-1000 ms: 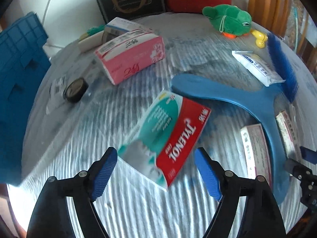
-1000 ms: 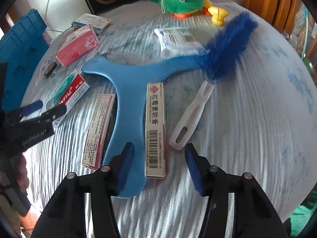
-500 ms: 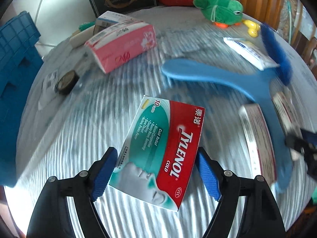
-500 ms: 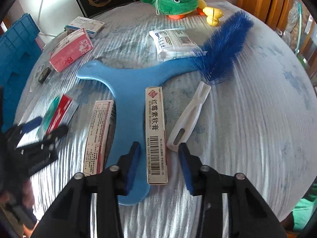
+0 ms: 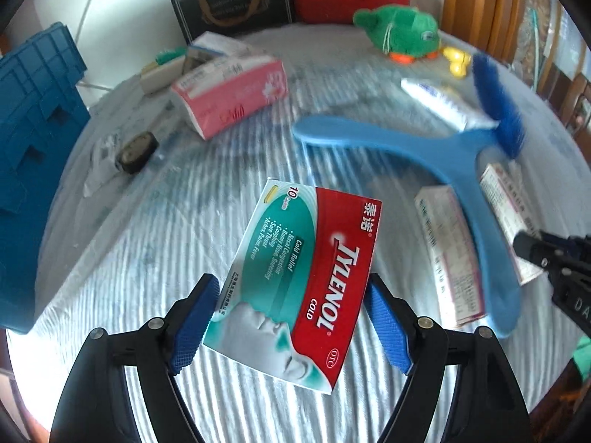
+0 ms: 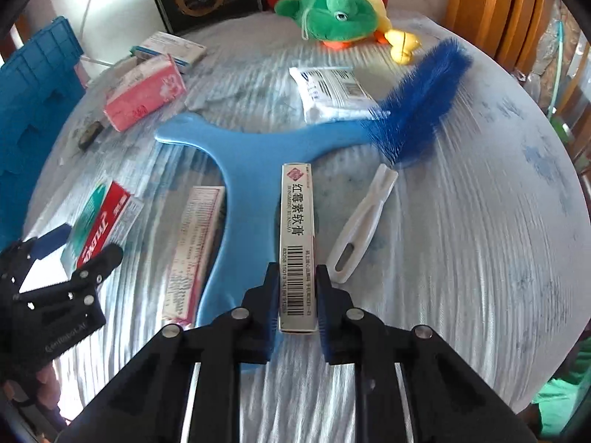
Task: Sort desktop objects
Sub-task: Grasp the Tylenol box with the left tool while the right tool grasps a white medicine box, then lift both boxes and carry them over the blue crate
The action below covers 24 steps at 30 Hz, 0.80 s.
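Note:
My left gripper (image 5: 291,317) is shut on a red and green Tylenol box (image 5: 306,269) and holds it lifted above the striped tablecloth. My right gripper (image 6: 295,288) is shut on the near end of a long white ointment box (image 6: 297,229) that lies over a blue three-armed plastic piece (image 6: 243,170). The Tylenol box (image 6: 103,225) and the left gripper (image 6: 55,288) also show at the left of the right wrist view. The right gripper (image 5: 546,251) shows at the right edge of the left wrist view.
A blue crate (image 5: 33,147) stands at the left. On the table lie a pink box (image 5: 232,92), a second long box (image 6: 195,243), a blue brush (image 6: 417,110), a white packet (image 6: 332,92), a green plush frog (image 6: 332,14) and a small black object (image 5: 136,147).
The left gripper closed on the Tylenol box and lifted it off the cloth. The right gripper's fingers closed in on the ointment box's near end.

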Each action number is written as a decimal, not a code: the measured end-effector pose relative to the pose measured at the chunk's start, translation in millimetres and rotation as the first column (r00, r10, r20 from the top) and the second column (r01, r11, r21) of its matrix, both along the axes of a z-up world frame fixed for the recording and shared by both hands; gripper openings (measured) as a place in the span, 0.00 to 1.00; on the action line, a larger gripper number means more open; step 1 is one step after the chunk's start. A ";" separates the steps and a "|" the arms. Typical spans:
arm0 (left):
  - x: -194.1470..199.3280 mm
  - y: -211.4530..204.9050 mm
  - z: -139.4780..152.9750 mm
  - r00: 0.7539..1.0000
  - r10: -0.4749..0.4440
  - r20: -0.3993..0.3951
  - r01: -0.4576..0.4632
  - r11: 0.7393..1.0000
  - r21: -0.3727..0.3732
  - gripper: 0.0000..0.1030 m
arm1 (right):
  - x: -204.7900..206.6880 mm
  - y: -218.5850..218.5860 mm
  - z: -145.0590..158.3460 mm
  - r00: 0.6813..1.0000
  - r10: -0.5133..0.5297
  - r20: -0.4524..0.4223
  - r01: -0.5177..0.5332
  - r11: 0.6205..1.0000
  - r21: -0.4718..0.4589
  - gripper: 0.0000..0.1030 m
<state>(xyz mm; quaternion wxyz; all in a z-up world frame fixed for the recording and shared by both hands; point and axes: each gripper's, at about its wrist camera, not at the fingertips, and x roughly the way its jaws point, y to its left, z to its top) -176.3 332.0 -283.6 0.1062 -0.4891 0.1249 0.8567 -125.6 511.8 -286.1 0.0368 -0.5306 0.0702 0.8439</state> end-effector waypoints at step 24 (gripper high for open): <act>16.8 -39.4 86.1 0.980 0.137 -0.143 -0.125 0.988 0.085 0.77 | -14.6 -63.6 88.2 0.954 0.237 -0.181 -0.235 0.971 0.035 0.17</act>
